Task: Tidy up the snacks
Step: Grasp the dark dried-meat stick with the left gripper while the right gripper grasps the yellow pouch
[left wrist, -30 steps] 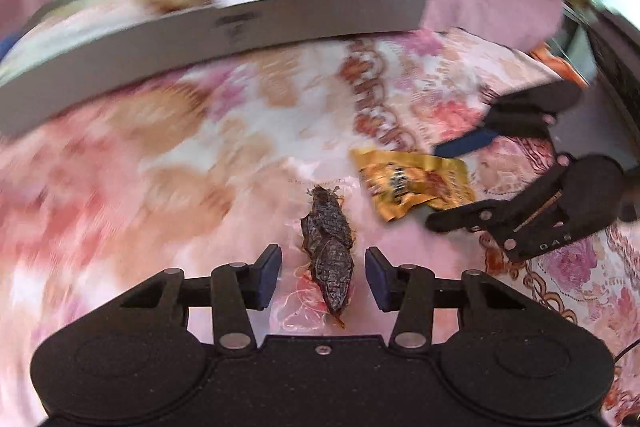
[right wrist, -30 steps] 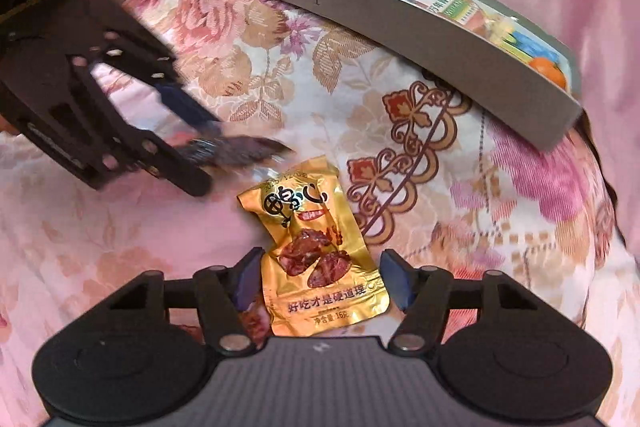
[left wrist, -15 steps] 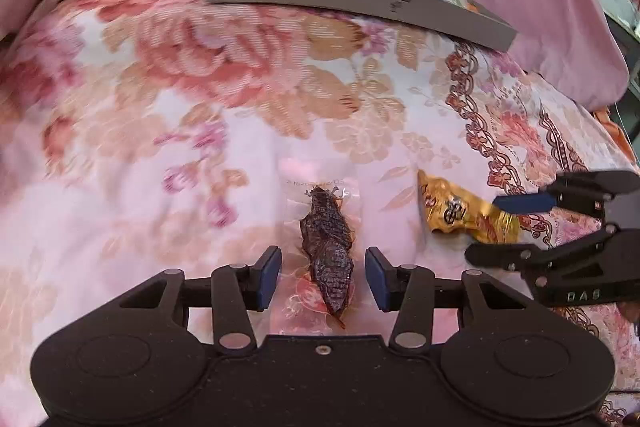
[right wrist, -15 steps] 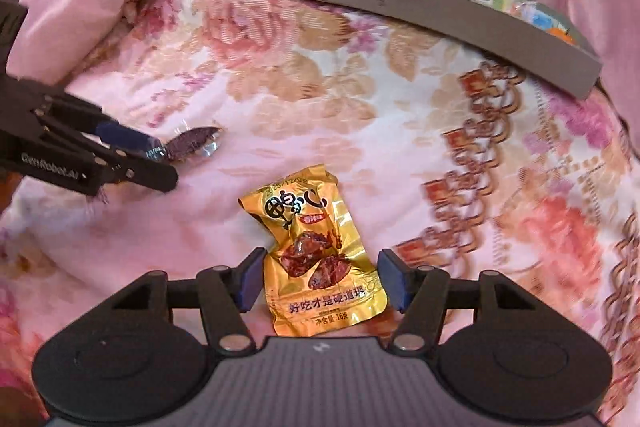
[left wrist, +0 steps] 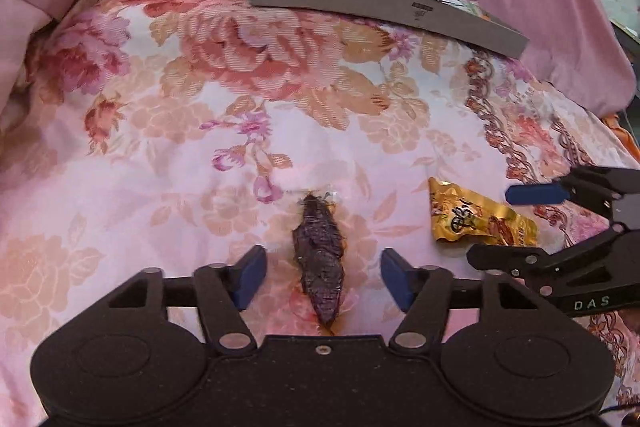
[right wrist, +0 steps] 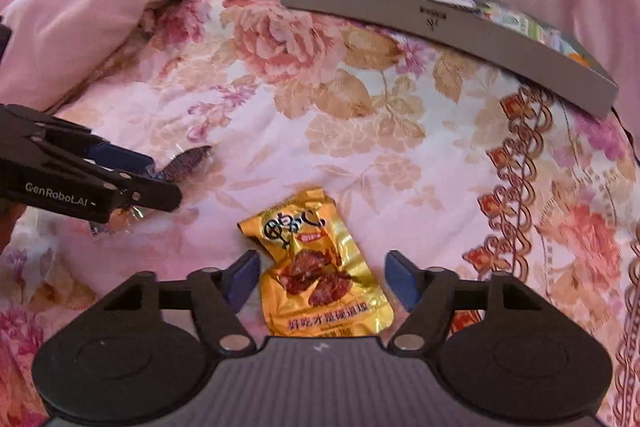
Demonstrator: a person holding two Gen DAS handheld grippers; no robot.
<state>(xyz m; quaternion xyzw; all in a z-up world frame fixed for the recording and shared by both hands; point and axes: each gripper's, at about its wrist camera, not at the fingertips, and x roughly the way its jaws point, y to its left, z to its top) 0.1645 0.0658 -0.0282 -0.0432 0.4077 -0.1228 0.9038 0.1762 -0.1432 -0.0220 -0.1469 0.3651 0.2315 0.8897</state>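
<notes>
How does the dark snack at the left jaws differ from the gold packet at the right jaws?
The dark snack is slim and tapered, sealed in clear wrap; the gold packet is broader, opaque and printed. The dark snack shows its contents directly; the gold packet shows only a picture. Both lie on the floral cloth between opening jaws, pads clear of them.

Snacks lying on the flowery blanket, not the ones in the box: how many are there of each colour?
Dark brown, in a clear wrapper: 1, the dried meat snack, between the opening left gripper pads.
Golden yellow: 1, the foil packet, between the opening right gripper pads.
Total: 2.
The grey box holds more snacks, too hidden to count.
</notes>
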